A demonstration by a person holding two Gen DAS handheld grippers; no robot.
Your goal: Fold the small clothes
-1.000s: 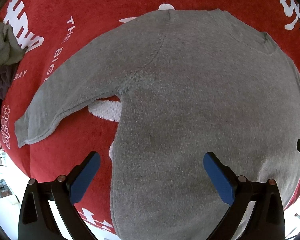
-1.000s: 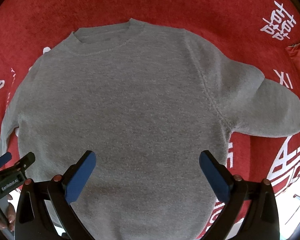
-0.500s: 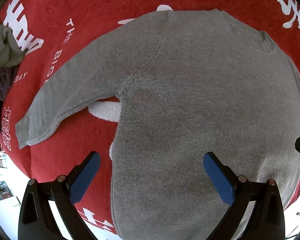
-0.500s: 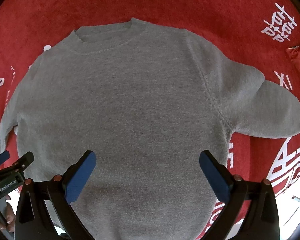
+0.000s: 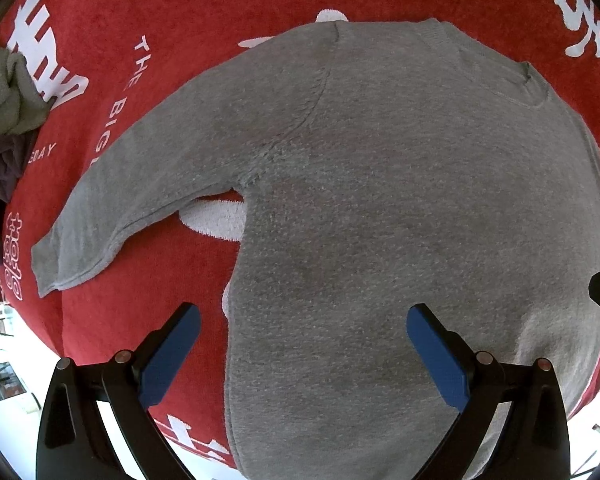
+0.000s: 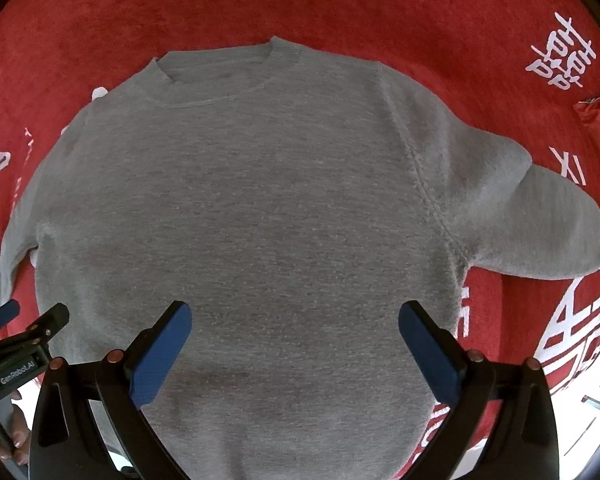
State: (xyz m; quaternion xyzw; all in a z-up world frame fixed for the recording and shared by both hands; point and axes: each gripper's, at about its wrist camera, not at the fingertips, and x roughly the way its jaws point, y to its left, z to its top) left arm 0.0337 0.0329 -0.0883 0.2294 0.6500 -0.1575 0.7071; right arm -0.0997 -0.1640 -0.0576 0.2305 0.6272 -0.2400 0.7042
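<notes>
Left wrist view: grey sweater (image 5: 380, 208) spread flat on red printed cloth (image 5: 148, 20), left gripper (image 5: 302, 334) above its hem, jaws released, heaped clothes (image 5: 4, 120) at far left; right wrist view: right gripper (image 6: 294, 330) over sweater, jaws released, left gripper at lower left.

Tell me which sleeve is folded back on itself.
The right sleeve: its end doubles over, while the left sleeve lies straight out on the red cloth.

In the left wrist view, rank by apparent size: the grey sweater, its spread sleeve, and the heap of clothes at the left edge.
1. Sweater, fills most of the frame.
2. Sleeve, a long strip.
3. Heap, smallest, but cut off by the frame edge and farther away, so its true size is unsure.
</notes>
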